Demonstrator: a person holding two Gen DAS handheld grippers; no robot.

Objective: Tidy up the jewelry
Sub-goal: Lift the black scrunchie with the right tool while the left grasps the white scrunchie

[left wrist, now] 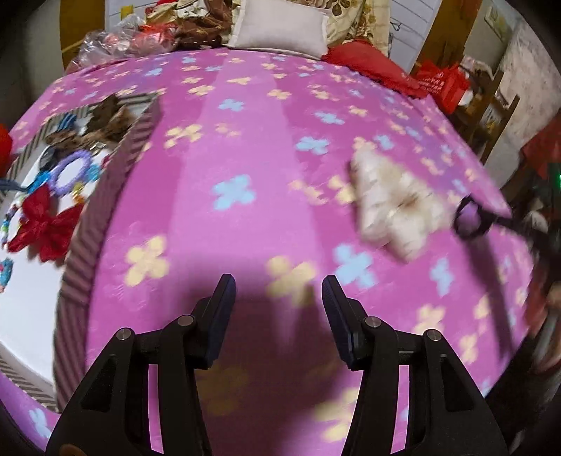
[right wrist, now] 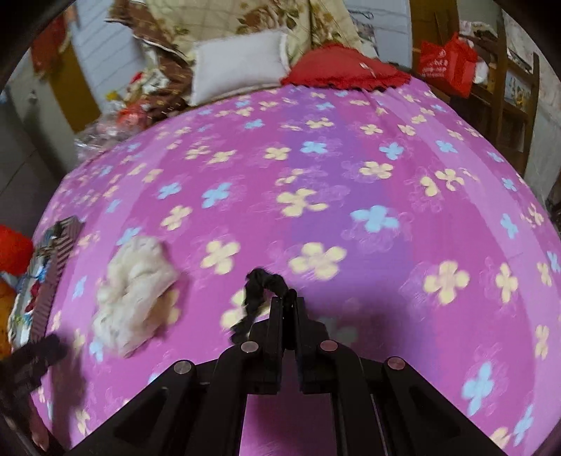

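Observation:
My right gripper (right wrist: 285,298) is shut on a black hair tie (right wrist: 257,284), which hangs in a loop off its tips above the pink flowered bedspread (right wrist: 315,158). The left wrist view shows that same black hair tie (left wrist: 470,217) as a blurred ring at the far right. A cream fluffy scrunchie (right wrist: 133,294) lies on the spread to its left; it is the cream scrunchie (left wrist: 392,203) in the left wrist view. My left gripper (left wrist: 278,291) hovers open over the spread with nothing between its fingers. A striped box (left wrist: 87,224) at the left holds a red bow (left wrist: 45,224), a purple ring (left wrist: 70,172) and leopard bows (left wrist: 101,126).
A white pillow (left wrist: 280,28), a red cushion (left wrist: 368,59) and piled cloth and bags (left wrist: 140,38) line the bed's far end. A red bag (right wrist: 445,59) sits on wooden furniture to the right. The striped box (right wrist: 52,280) edges the left of the right wrist view.

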